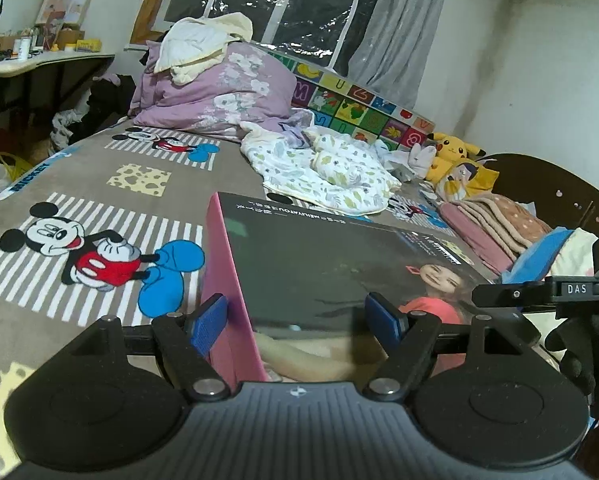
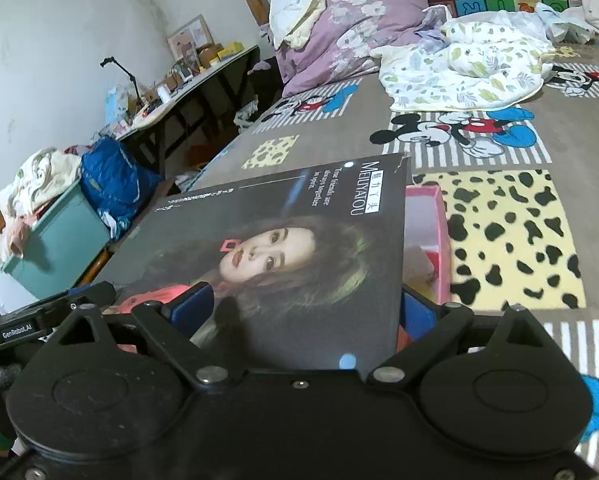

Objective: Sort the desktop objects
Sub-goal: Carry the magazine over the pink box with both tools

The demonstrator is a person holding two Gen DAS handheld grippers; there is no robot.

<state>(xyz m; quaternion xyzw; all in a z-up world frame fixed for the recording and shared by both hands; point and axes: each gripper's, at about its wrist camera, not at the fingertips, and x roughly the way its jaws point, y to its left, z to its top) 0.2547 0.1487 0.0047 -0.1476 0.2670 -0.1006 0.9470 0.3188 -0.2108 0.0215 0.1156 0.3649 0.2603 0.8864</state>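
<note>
A pink box with a dark lid point(image 1: 319, 264) printed with a girl's portrait rests on the bed. In the left wrist view my left gripper point(image 1: 295, 322) has its blue pads point(image 1: 209, 322) either side of the lid's near corner, one outside the pink side wall, wide apart. In the right wrist view the same lid point(image 2: 291, 248) lies tilted over the open pink box point(image 2: 427, 232). My right gripper point(image 2: 303, 308) straddles the lid's near edge with its blue pads point(image 2: 191, 304) against both sides. The right gripper's body shows in the left wrist view point(image 1: 539, 296).
The bed carries a Mickey Mouse sheet point(image 1: 99, 248), a purple quilt pile point(image 1: 219, 88), a leaf-print blanket point(image 1: 327, 168), Pikachu plush point(image 1: 451, 152) and folded pink blanket point(image 1: 495, 224). A cluttered desk point(image 2: 179, 92) and a teal bin point(image 2: 59, 248) stand beside the bed.
</note>
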